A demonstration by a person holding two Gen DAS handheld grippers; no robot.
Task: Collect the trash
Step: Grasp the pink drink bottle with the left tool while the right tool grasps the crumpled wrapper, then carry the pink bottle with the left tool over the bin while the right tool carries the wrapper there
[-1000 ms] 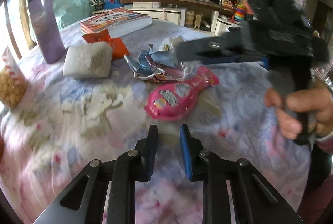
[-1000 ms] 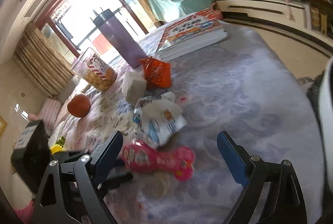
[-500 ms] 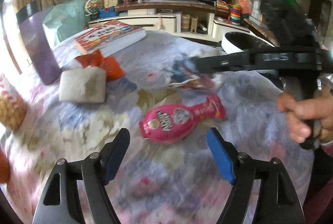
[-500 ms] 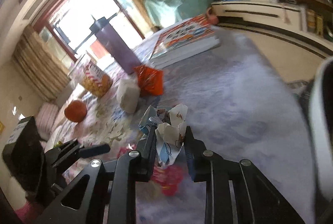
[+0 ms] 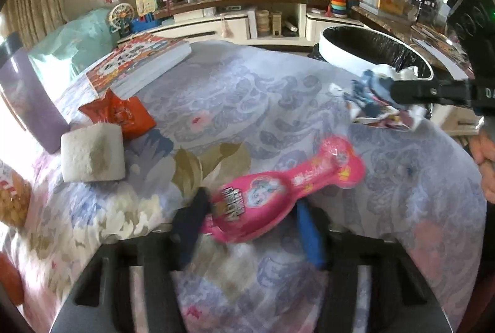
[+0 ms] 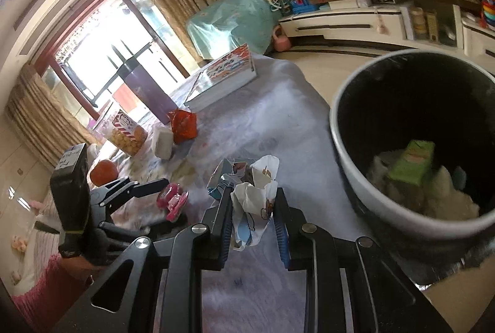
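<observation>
From the left wrist, the left gripper (image 5: 250,228) is closing its jaws around the wide end of the pink candy package (image 5: 278,197) lying on the floral cloth (image 5: 247,104); centre the pads on that end so they do not slip off. From the right wrist, the right gripper (image 6: 252,221) is clamped on crumpled wrappers (image 6: 250,194) beside the bin (image 6: 349,147); release only once over the opening.

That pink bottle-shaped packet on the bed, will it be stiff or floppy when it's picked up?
Probably fairly stiff: the pink packet keeps its moulded bottle shape. Its glossy plastic looks slippery. It likely weighs little, barely denting the bedspread.
</observation>
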